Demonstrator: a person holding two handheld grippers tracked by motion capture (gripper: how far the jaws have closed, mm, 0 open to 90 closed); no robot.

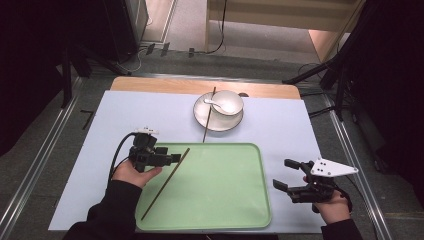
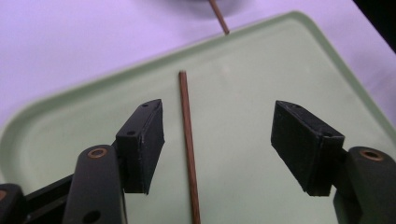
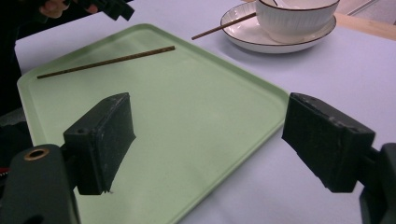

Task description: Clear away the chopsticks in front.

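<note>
A brown chopstick (image 1: 165, 184) lies slantwise on the left part of the green tray (image 1: 225, 200). My left gripper (image 1: 176, 158) hovers over its far end, open; the chopstick (image 2: 187, 135) runs between the jaws, closer to the left one, untouched on the tray (image 2: 261, 70). A second chopstick (image 1: 208, 117) leans on the white plate (image 1: 202, 116), which carries a white bowl (image 1: 231, 99) with a spoon (image 1: 215, 103). My right gripper (image 1: 281, 174) is open beside the tray's right edge. Its own view shows the open right gripper (image 3: 208, 107) above the tray (image 3: 187, 116) and the chopstick (image 3: 107, 60).
A pale blue mat (image 1: 125, 115) covers the table, with a wooden strip (image 1: 150, 85) at the far edge. The bowl (image 3: 294, 18) and plate (image 3: 252, 35) stand just beyond the tray's far rim. Black stands and cables sit on the floor behind.
</note>
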